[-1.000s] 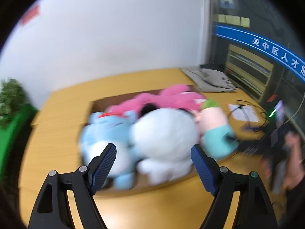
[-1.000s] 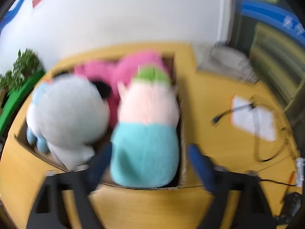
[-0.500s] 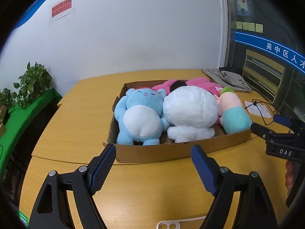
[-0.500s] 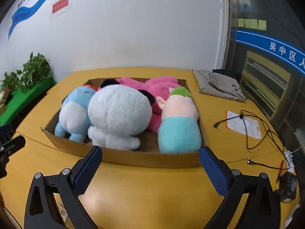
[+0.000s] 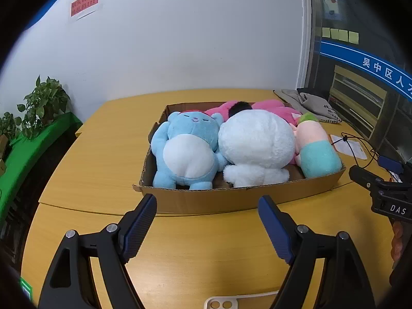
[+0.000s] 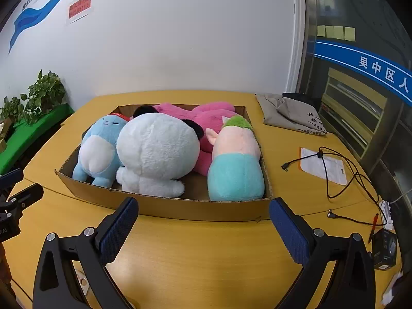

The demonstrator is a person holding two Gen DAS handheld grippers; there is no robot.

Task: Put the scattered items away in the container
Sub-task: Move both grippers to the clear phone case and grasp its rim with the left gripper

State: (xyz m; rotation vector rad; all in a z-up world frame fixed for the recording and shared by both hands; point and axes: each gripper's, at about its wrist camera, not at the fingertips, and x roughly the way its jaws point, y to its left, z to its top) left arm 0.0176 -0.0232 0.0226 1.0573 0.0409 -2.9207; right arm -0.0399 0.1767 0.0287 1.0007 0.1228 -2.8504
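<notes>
The shallow brown cardboard box (image 6: pixel 180 209) is sitting mid-way across the yellow wooden surface (image 6: pixel 206 255), and it is carrying four soft toys packed side by side: a light blue plush bear with a white belly (image 6: pixel 99 152) at its left end; a big white plush panda with black ears (image 6: pixel 157 154) beside it; a pink plush animal (image 6: pixel 195 114) lying behind; a pink-and-teal plush with a green tuft (image 6: pixel 235 162) at its right end. The left gripper (image 5: pixel 207 228) is hovering just before the box's near wall, its jaws spread wide and holding nothing; the right gripper (image 6: pixel 203 228) is doing likewise, jaws wide and empty. No loose toy is showing outside the box, so the tidying is likely finishing; the next move is probably checking the surface for strays, since a grey cloth bag (image 6: pixel 291 113) and a black cable (image 6: pixel 332 170) are lying to the right, seemingly not part of the job.
</notes>
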